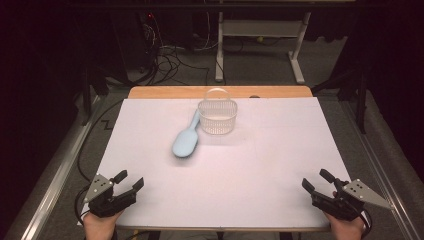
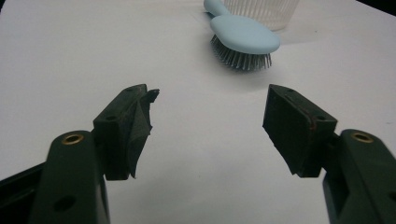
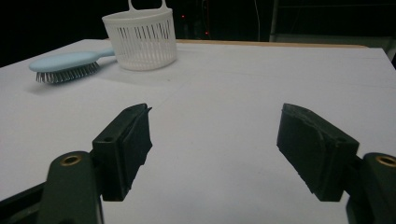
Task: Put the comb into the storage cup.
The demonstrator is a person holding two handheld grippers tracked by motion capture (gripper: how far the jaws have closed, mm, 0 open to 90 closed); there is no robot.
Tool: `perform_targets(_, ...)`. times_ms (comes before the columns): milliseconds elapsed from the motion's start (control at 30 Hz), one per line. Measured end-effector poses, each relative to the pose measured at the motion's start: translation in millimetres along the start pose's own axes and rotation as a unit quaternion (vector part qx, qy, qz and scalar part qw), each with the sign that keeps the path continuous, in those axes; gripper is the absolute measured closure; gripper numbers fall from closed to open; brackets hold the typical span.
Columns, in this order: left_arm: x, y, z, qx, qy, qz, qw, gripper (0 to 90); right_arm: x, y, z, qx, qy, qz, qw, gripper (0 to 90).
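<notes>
A light blue hairbrush lies bristles down near the middle of the white table, its handle touching a white slotted basket that stands upright just behind it. My left gripper rests at the near left corner, open and holding nothing; its view looks toward the hairbrush and the basket. At the near right corner my right gripper is open as well, nothing between its jaws. From there the basket and hairbrush appear at the far left.
A bare wooden strip runs along the table's far edge. Beyond it are cables on the floor and the white legs of another table. Metal rails flank the table on both sides.
</notes>
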State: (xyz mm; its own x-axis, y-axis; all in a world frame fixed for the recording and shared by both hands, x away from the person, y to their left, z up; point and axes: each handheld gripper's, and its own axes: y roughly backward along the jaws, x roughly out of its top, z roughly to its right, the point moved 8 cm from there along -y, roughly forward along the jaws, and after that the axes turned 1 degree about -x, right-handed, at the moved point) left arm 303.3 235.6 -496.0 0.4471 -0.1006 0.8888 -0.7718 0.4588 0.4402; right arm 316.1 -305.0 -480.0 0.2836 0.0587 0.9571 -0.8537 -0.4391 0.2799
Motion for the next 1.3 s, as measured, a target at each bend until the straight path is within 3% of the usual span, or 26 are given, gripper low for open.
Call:
perform_targets(800, 6.7, -1.9, 1.5, 0.000, 0.000, 0.011, 0.9999, 33.6, 0.5, 0.5, -0.5, 0.003, 0.000, 0.004, 1.0000, 27.4)
perform_targets(1300, 22.4, -6.1, 6.9, -0.011, -0.004, 0.020, 0.9997, 36.7, 0.8, 1.2, 0.3, 0.002, -0.005, 0.006, 1.0000, 28.0)
